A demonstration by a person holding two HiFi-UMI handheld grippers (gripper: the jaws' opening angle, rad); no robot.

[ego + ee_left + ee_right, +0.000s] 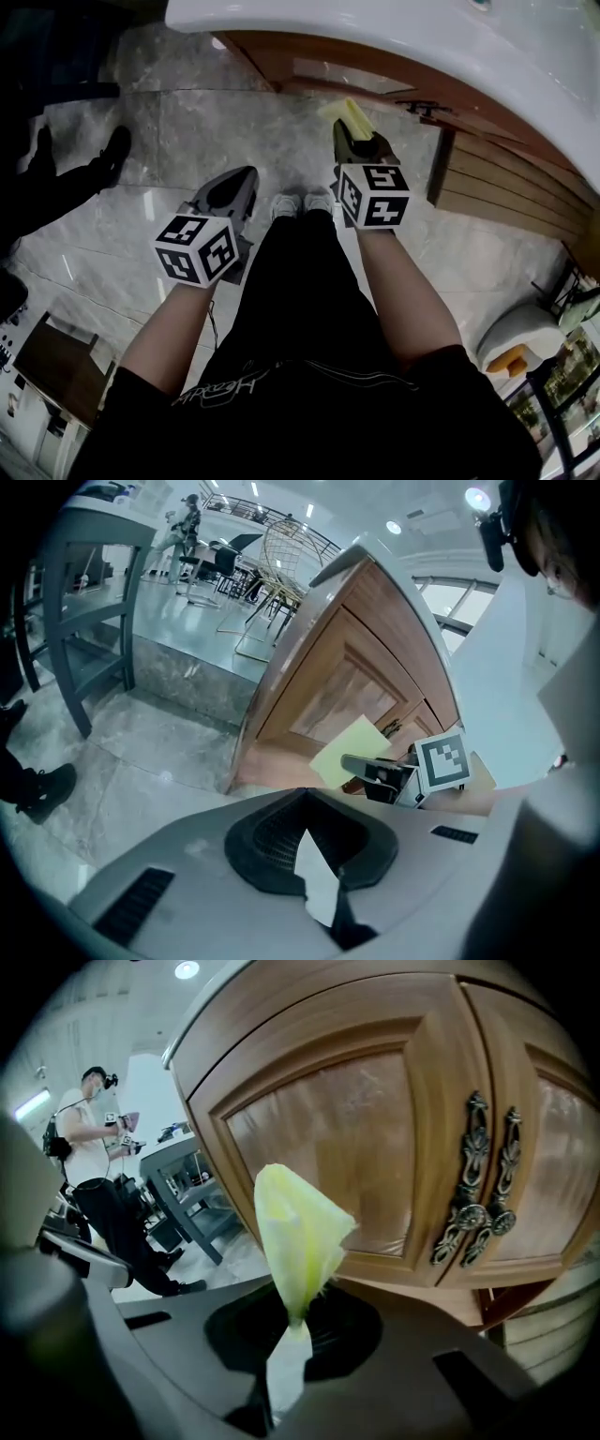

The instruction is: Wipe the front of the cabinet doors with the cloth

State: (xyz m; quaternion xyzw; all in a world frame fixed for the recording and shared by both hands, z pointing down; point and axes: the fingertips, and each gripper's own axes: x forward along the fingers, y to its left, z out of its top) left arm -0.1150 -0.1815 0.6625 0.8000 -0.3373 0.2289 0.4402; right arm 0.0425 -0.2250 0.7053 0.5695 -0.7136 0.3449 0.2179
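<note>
Cloth [298, 1232] pinched in my right gripper [292, 1321], cabinet door [328, 1138] at 12; left gripper [317, 874] fingers closed, empty. Press flat, stroke evenly.

Cloth [295, 1241]: pale yellow, bunched, standing upright, its lower end pinched in the right hand-held gripper [289, 1330]. Cabinet doors [375, 1129]: brown wood, raised panels, shut, with paired ornate metal handles [473, 1185]. The cloth appears just clear of the doors; contact uncertain.

Cloth [298, 1232] in right claw [353, 129] before cabinet doors [375, 1138], handles [480, 1185] right of it, left claw [234, 190] leftward, over the floor [169, 131]
</note>
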